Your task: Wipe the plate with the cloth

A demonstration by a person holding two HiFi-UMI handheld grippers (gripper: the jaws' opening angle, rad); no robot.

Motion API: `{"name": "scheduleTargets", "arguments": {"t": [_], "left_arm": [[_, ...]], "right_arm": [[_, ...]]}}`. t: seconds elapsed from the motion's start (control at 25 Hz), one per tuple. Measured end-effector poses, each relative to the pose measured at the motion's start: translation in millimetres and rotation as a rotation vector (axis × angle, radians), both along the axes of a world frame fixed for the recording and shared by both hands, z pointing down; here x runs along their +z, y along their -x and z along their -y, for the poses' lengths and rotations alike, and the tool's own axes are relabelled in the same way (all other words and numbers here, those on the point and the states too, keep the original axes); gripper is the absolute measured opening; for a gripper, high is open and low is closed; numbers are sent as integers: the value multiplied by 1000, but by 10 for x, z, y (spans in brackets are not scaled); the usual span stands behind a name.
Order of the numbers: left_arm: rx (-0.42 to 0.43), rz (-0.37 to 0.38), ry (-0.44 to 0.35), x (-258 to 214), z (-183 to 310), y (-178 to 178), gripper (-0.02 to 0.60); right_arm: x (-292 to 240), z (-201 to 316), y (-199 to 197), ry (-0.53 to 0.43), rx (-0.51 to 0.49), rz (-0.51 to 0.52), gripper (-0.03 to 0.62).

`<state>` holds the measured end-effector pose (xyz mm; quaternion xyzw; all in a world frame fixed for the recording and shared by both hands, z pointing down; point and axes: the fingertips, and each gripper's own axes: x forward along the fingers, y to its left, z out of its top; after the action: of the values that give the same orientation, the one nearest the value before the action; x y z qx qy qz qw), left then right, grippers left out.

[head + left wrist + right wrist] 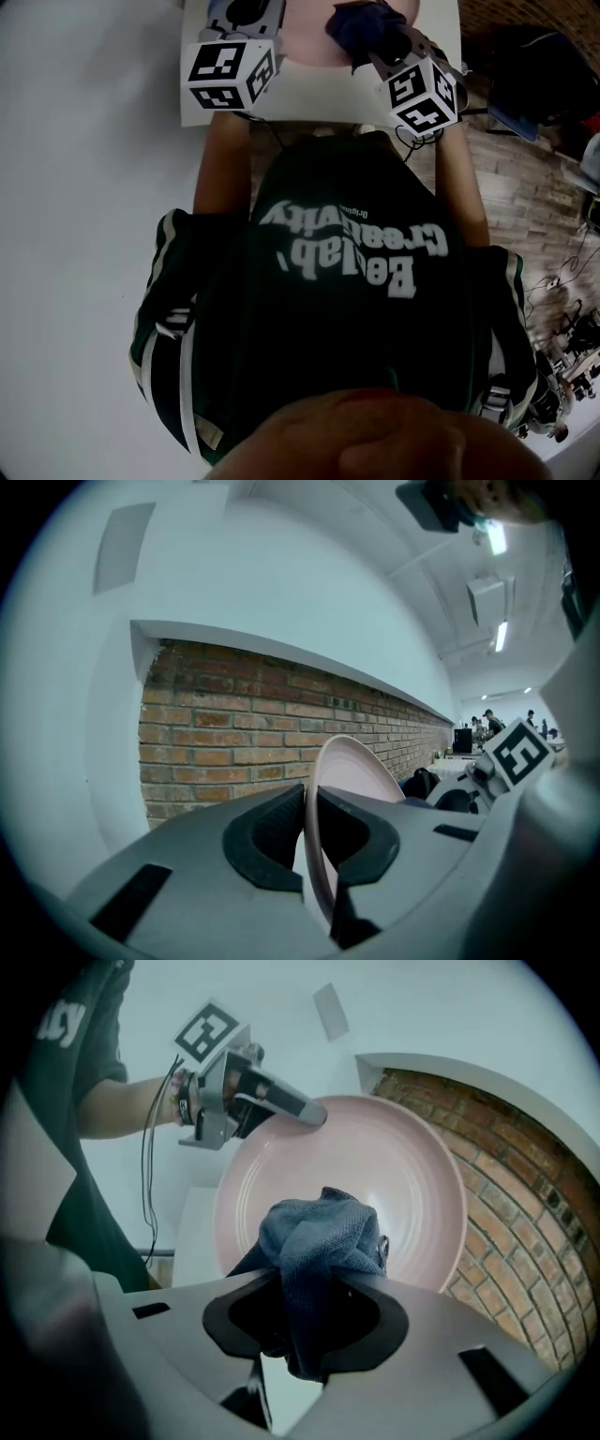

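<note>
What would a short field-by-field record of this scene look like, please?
plate: pink, held up on edge, inner face toward the cloth
left claw: shut on the plate's rim
right claw: shut on the cloth
cloth: dark blue, bunched, in front of the plate's inner face; contact unclear
backdrop: brick wall behind the plate
</note>
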<state>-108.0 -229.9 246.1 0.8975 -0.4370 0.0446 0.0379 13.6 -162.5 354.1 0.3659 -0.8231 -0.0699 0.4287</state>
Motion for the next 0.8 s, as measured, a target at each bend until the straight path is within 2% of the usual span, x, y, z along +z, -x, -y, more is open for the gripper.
{"name": "scheduleTargets", "arguments": {"t": [0.12,0.24,0.4,0.52,0.68,0.8], "left_arm": [[-6,-5,41,144,92,-89,18],[-16,6,94,331,223,-194,18],[-38,34,174,724,393,-671,17],[-37,14,269,1121,368,-790,18],[-39,-56,439,1688,326,-763,17],[-62,-39,542,2086,298,-778,15]], "right_arm": [[-393,135,-110,-112,17,83,114],[-858,292,-212,-218,29,216,114],[-1274,477,-774,-358,78,378,114],[-1317,486,-974,-412,127,385,114],[-1261,484,-932,-410,147,387,114],[-1246,488,-928,-389,147,381,115]]}}
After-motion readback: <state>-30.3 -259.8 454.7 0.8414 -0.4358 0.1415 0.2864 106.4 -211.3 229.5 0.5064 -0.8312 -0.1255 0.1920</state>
